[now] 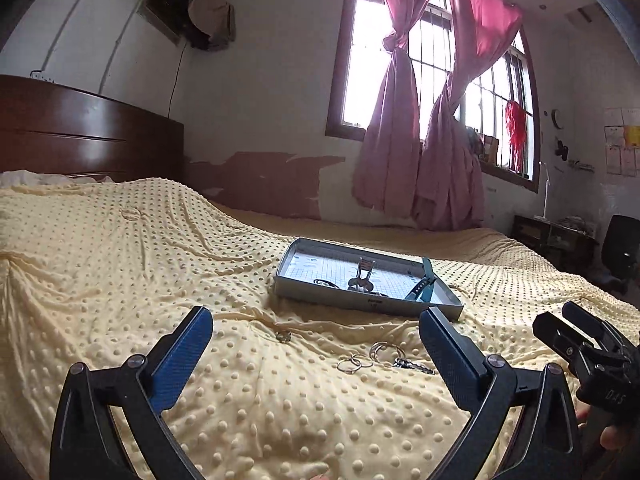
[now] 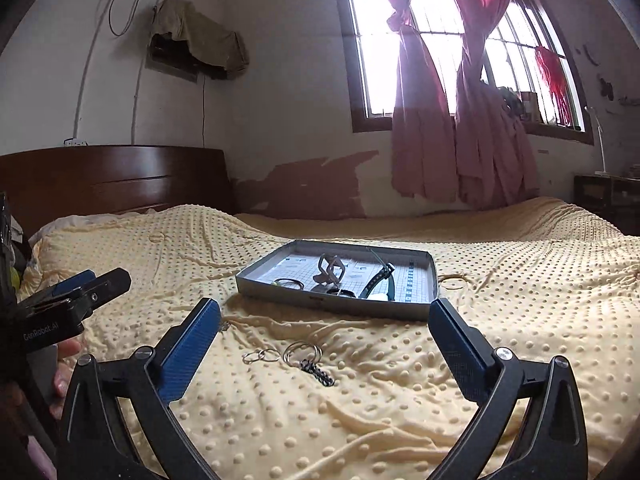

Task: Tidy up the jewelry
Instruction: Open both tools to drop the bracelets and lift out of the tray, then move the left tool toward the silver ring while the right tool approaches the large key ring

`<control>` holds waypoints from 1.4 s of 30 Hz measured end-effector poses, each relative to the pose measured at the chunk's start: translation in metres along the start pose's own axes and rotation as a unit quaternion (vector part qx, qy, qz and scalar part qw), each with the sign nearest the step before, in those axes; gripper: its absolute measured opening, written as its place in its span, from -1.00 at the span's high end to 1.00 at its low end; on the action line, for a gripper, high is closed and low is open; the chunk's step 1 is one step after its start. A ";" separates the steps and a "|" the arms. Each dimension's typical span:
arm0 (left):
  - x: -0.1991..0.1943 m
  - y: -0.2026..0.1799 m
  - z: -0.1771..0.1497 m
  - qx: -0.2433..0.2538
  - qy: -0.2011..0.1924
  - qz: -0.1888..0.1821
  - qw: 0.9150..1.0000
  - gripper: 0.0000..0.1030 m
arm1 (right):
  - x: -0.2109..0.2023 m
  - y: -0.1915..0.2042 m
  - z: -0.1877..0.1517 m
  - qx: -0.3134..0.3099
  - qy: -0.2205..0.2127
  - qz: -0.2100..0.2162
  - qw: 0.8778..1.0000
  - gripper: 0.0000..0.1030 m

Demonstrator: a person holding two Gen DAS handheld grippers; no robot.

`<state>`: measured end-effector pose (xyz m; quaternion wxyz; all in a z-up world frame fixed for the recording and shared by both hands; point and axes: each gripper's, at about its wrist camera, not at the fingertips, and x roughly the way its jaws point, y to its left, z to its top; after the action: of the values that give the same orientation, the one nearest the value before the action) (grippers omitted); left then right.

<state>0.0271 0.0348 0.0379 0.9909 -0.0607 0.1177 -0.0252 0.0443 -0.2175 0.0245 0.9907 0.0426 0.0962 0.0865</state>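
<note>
Jewelry, left wrist view: rings point(image 1: 355, 361) & chain point(image 1: 414, 365) loose on bedspread point(image 1: 120, 264), near side of tray point(image 1: 368, 303); tray holds strap point(image 1: 422, 285) & clip point(image 1: 363, 276). Left gripper point(image 1: 316, 340) jaws wide apart, nothing held.

Right wrist view: rings point(image 2: 262, 356), chain point(image 2: 318, 372) between tray point(image 2: 340, 307) & right gripper point(image 2: 325, 330); jaws fully spread, empty. Left gripper point(image 2: 96, 282) at left edge.

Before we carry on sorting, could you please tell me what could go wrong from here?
1. The thin rings lie flat in soft, bumpy bedspread; the wide pads may pinch fabric instead.
2. The key rings join a dark chain, which could snag while lifted.
3. The shallow tray sits on wrinkled bedding and already holds a watch; a nudge might tip it.
</note>
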 end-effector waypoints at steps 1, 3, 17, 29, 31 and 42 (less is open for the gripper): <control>-0.004 0.000 -0.005 0.002 0.001 0.002 1.000 -1.00 | -0.005 0.000 -0.003 0.002 0.001 0.000 1.000 -0.98; -0.011 0.000 -0.012 0.013 0.003 0.006 1.000 -1.00 | -0.014 0.000 -0.011 0.005 0.004 -0.002 1.000 -0.98; -0.017 0.002 -0.029 0.009 0.019 0.011 1.000 -1.00 | -0.022 -0.010 -0.036 0.019 0.032 -0.017 0.999 -0.98; 0.022 0.005 0.011 -0.005 0.000 0.005 1.000 -1.00 | 0.015 -0.004 -0.006 0.009 0.018 -0.025 0.999 -0.98; 0.032 0.008 0.019 -0.005 -0.003 0.008 1.000 -1.00 | 0.024 -0.005 0.000 0.011 0.016 -0.024 1.000 -0.98; 0.095 0.028 0.027 0.007 0.037 0.013 0.999 -1.00 | 0.094 -0.005 0.022 0.016 0.042 0.002 0.999 -0.98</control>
<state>0.1266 0.0591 0.0388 0.9865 -0.0517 0.1545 -0.0153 0.1403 -0.2069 0.0279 0.9847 0.0550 0.1393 0.0890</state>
